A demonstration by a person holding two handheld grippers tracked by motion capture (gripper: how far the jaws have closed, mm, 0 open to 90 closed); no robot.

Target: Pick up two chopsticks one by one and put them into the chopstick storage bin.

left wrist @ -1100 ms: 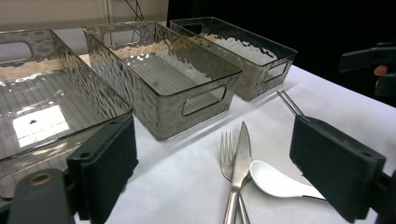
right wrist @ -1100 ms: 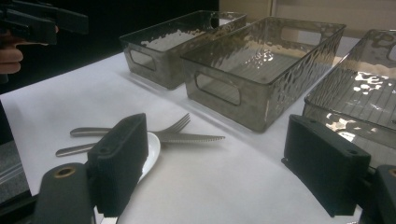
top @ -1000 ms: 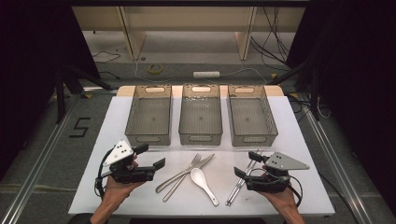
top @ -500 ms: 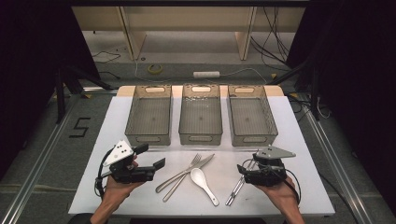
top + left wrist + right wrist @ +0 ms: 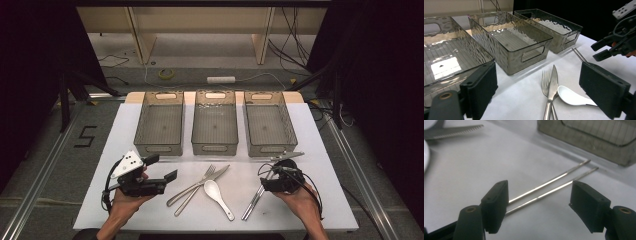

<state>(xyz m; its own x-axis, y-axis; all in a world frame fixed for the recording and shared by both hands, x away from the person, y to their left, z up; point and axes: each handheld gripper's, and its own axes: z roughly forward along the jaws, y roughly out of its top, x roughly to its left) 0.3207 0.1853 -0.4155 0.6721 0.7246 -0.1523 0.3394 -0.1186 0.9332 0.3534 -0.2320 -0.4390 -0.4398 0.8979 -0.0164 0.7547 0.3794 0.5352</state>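
Right gripper view: right gripper jaws apart, just been closing a bit, straddling the metal chopsticks, pads not touching | chopsticks flat on table, near right, before the right bin | next: lower, pinch both | left gripper wide apart, idle

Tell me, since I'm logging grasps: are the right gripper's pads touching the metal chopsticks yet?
Apart. In the right gripper view, the right gripper stands open astride the chopsticks, with bare table between each pad and the sticks.
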